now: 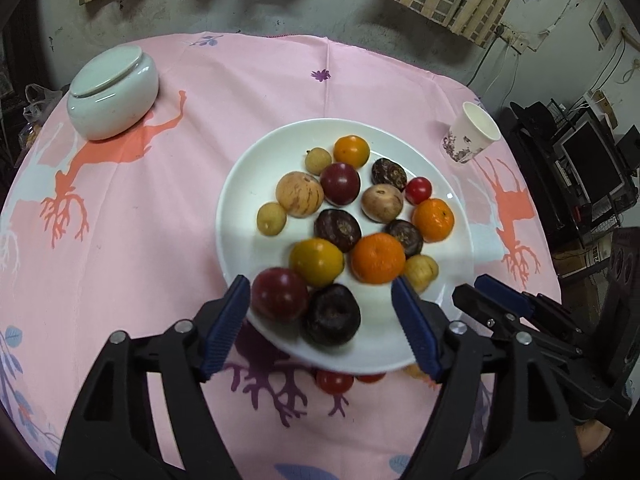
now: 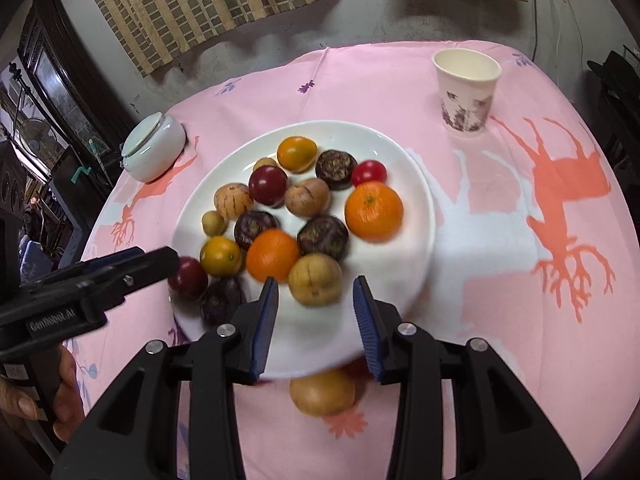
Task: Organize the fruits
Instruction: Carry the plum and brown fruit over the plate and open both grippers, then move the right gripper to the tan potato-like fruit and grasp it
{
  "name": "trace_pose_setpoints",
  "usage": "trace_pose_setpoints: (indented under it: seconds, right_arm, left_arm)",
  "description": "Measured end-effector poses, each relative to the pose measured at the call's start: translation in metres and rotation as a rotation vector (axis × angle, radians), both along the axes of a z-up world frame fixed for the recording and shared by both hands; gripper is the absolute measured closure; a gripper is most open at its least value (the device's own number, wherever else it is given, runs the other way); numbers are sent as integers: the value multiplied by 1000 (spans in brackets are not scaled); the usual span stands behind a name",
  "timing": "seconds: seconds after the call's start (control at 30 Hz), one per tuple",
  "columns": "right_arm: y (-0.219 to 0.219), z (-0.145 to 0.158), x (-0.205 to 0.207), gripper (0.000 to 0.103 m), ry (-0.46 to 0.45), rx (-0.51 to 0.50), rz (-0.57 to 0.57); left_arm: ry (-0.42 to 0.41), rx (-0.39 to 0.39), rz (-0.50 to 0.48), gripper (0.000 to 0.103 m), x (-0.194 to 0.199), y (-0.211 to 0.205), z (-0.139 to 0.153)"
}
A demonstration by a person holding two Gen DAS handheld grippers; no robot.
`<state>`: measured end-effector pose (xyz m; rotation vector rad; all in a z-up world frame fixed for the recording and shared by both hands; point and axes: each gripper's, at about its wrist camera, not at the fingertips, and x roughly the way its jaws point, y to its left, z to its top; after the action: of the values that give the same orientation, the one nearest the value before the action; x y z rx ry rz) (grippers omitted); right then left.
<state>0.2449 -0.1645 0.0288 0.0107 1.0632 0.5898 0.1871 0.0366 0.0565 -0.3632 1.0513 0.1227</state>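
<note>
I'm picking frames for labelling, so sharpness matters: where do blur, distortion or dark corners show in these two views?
Left wrist view: fisheye bends the tablecloth edge, corners go black, and the fruit nearest the left gripper on the plate is slightly smeared. Right wrist view: same curving and dark corners; the plate's near rim and the orange look motion-blurred.

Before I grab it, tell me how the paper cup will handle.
The paper cup looks empty, so it is probably light and easily tipped by a push. Its thin walls would likely crumple under a firm squeeze. It stands upright on soft cloth, so it may wobble.

Cherry tomatoes (image 1: pixel 334 382) half hidden under the plate (image 1: pixel 236 184) rim.
</note>
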Motion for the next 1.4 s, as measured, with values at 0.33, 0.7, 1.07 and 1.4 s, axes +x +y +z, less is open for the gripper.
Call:
trace_pose_setpoints:
  seconds: [0.33, 0.7, 1.07, 1.4]
  right_arm:
    - [-55, -22, -69, 39, 100, -35, -17]
    - [-52, -34, -113, 39, 139, -67, 27]
    - [-25, -36, -92, 39, 112, -73, 37]
    - [5, -50, -60, 39, 110, -115, 42]
  left_arm:
    - [86, -34, 30, 18, -78, -4, -17]
    - [214, -31, -27, 16, -120, -33, -47]
    - [248, -50, -4, 15, -122, -21, -54]
    - [256, -64, 10, 15, -116, -10, -61]
